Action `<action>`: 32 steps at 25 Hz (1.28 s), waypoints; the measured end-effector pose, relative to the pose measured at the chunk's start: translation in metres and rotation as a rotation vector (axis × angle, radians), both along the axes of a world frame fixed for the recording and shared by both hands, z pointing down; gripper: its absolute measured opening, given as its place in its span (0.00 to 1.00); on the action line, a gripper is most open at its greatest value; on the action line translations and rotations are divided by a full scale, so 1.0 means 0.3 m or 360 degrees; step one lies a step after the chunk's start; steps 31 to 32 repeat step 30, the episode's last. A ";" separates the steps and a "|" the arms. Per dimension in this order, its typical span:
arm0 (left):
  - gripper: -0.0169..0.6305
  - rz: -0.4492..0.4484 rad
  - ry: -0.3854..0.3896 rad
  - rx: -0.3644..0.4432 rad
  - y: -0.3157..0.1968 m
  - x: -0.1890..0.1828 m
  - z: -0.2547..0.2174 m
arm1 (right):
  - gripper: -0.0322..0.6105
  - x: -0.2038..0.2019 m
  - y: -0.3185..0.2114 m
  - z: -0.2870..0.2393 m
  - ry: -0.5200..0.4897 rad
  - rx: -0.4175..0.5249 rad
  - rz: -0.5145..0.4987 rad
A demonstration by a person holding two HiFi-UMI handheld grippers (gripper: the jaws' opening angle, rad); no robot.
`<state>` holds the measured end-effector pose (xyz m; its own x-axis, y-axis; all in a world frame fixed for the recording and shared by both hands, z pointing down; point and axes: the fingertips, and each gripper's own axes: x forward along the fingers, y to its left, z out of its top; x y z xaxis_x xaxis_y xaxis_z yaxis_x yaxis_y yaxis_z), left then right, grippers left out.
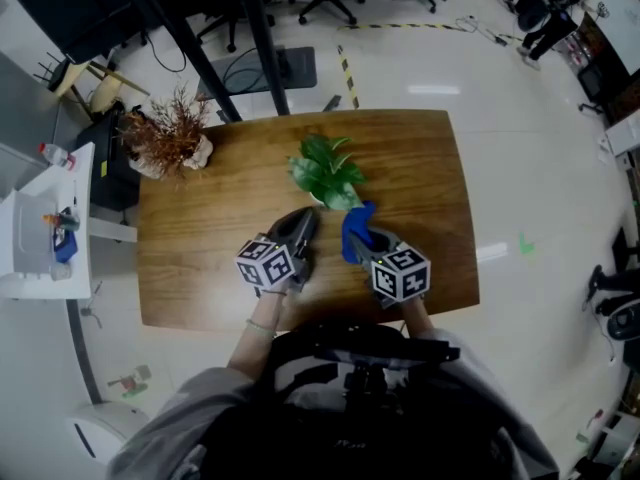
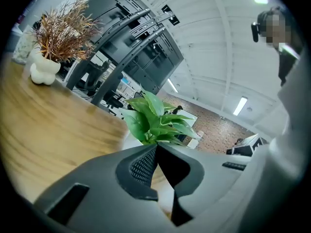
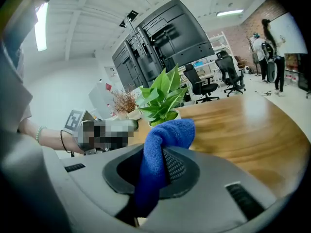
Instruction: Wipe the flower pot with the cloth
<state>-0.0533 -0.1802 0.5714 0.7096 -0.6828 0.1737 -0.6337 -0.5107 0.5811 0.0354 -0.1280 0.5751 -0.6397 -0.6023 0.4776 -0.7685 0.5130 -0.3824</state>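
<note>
A green leafy plant (image 1: 326, 170) in a small white flower pot (image 1: 317, 199) stands mid-table, just beyond both grippers. My right gripper (image 1: 364, 238) is shut on a blue cloth (image 1: 354, 230), which bunches out past its tips, a little right of the pot. In the right gripper view the cloth (image 3: 160, 147) hangs folded between the jaws, with the plant (image 3: 163, 97) and pot rim (image 3: 166, 116) behind it. My left gripper (image 1: 307, 218) is shut with nothing in it, its tips close to the pot's near left side. Its own view shows the plant (image 2: 156, 120) and a bit of white pot (image 2: 130, 141) right past the tips (image 2: 156, 147).
A dried brown bouquet in a knobbly white vase (image 1: 172, 140) sits at the wooden table's (image 1: 200, 258) far left corner. A white cart (image 1: 40, 230) stands left of the table; black frame legs (image 1: 262, 48) rise behind it. People stand far off (image 3: 269, 47).
</note>
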 end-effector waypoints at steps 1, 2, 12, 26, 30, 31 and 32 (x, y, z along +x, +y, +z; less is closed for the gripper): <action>0.03 0.0010 -0.0010 0.0001 0.011 0.004 -0.001 | 0.15 0.001 -0.001 -0.006 -0.0012 0.0002 0.0015; 0.03 0.0020 -0.0021 0.0002 0.021 0.008 -0.001 | 0.15 0.002 -0.002 -0.013 -0.0023 0.0006 0.0028; 0.03 0.0089 -0.0069 0.0034 0.078 0.036 -0.011 | 0.14 0.005 0.014 -0.036 -0.0006 0.0047 0.0081; 0.03 0.0109 -0.0074 0.0017 0.098 0.037 0.005 | 0.14 0.010 0.033 -0.037 0.0033 0.0058 0.0089; 0.03 0.0098 -0.0071 -0.0009 0.104 0.017 0.024 | 0.14 -0.002 0.039 -0.030 0.0036 0.0052 0.0087; 0.03 0.0098 -0.0071 -0.0009 0.104 0.017 0.024 | 0.14 -0.002 0.039 -0.030 0.0036 0.0052 0.0087; 0.03 0.0098 -0.0071 -0.0009 0.104 0.017 0.024 | 0.14 -0.002 0.039 -0.030 0.0036 0.0052 0.0087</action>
